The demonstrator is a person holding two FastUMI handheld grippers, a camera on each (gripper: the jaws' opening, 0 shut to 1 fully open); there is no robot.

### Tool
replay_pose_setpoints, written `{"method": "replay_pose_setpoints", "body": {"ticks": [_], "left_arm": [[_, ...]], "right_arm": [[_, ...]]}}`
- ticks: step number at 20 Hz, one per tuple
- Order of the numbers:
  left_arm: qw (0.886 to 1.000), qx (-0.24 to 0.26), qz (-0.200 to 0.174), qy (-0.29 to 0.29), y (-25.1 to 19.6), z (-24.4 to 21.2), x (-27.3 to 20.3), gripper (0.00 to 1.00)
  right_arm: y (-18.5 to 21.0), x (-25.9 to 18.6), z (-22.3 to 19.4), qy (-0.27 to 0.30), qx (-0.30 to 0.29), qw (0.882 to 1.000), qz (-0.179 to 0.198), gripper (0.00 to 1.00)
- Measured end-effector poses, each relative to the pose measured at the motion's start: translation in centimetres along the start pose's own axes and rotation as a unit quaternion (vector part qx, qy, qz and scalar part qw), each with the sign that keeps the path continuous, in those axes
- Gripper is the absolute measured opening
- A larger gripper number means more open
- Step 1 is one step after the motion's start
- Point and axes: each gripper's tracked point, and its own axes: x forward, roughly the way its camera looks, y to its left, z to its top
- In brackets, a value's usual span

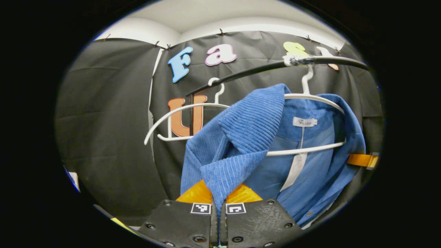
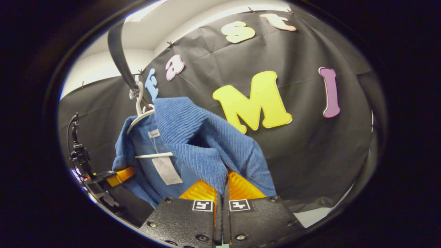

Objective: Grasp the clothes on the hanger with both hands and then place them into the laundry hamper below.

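Between the fingers of the left gripper a fold of the blue corduroy jacket is pinched, the two fingers pressed nearly together on the front edge below the collar. Up and left of those fingers an empty white hanger hangs on the black rail, apart from the garment. Straight ahead and above, the jacket hangs on its own white hanger, one shoulder draped over the bar, lining and neck label exposed. Judgement: grip taken low on the edge so the cloth can be drawn off the hanger.

Right gripper: fingers likewise closed on a corduroy fold of the jacket, the fabric rising from between them to the hanger hook. Left of these fingers, the other gripper sits at the jacket's far edge. Both edges held, so the garment is spread between two grips. Hamper: cannot tell its position.
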Motion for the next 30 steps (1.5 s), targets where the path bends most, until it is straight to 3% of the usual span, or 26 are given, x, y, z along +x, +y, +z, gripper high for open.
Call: {"method": "replay_pose_setpoints", "body": {"ticks": [6, 11, 13, 17, 19, 20, 23, 24, 25, 26, 30], "left_arm": [[0.999, -0.010, 0.025, -0.027, 2.4, 2.9, -0.4, 0.02], [0.998, -0.015, 0.040, -0.050, 4.4, 5.3, -0.5, 0.02], [0.997, -0.013, 0.042, -0.057, 5.3, 6.6, -0.2, 0.07], [0.997, -0.020, 0.045, -0.061, 6.8, 7.8, 0.9, 0.07], [0.998, -0.028, 0.039, -0.051, 7.2, 7.5, 1.5, 0.07], [0.998, -0.032, 0.033, -0.044, 7.1, 7.4, 1.8, 0.02], [0.999, -0.035, 0.019, -0.033, 7.1, 7.2, 2.7, 0.07], [0.999, -0.036, 0.015, -0.027, 7.0, 7.0, 3.2, 0.02], [0.999, -0.038, 0.010, -0.017, 7.1, 6.6, 3.7, 0.07], [0.999, -0.041, 0.007, -0.006, 7.3, 6.0, 4.1, 0.02], [0.996, -0.083, -0.008, 0.008, 7.9, 4.5, 5.0, 0.02]], "right_arm": [[-0.4, -1.1, 3.5, -0.045, 0.014, 0.999, 0.010, 0.04], [-1.3, -1.6, 6.4, -0.081, 0.028, 0.996, -0.004, 0.04], [-2.0, -1.6, 8.0, -0.103, 0.017, 0.994, -0.022, 0.04], [-3.2, -0.8, 10.6, -0.140, -0.021, 0.988, -0.068, 0.03], [-3.6, 0.0, 10.6, -0.133, -0.040, 0.987, -0.086, 0.04], [-3.7, 0.5, 10.7, -0.131, -0.047, 0.986, -0.092, 0.04], [-5.3, 2.2, 10.2, -0.103, -0.061, 0.984, -0.130, 0.04], [-5.6, 3.0, 9.7, -0.091, -0.058, 0.985, -0.135, 0.04], [-5.8, 3.5, 8.9, -0.071, -0.050, 0.987, -0.137, 0.04], [-5.5, 3.7, 8.1, -0.061, -0.037, 0.989, -0.128, 0.04], [-6.3, 4.7, 6.0, -0.040, -0.010, 0.993, -0.111, 0.04]]}}
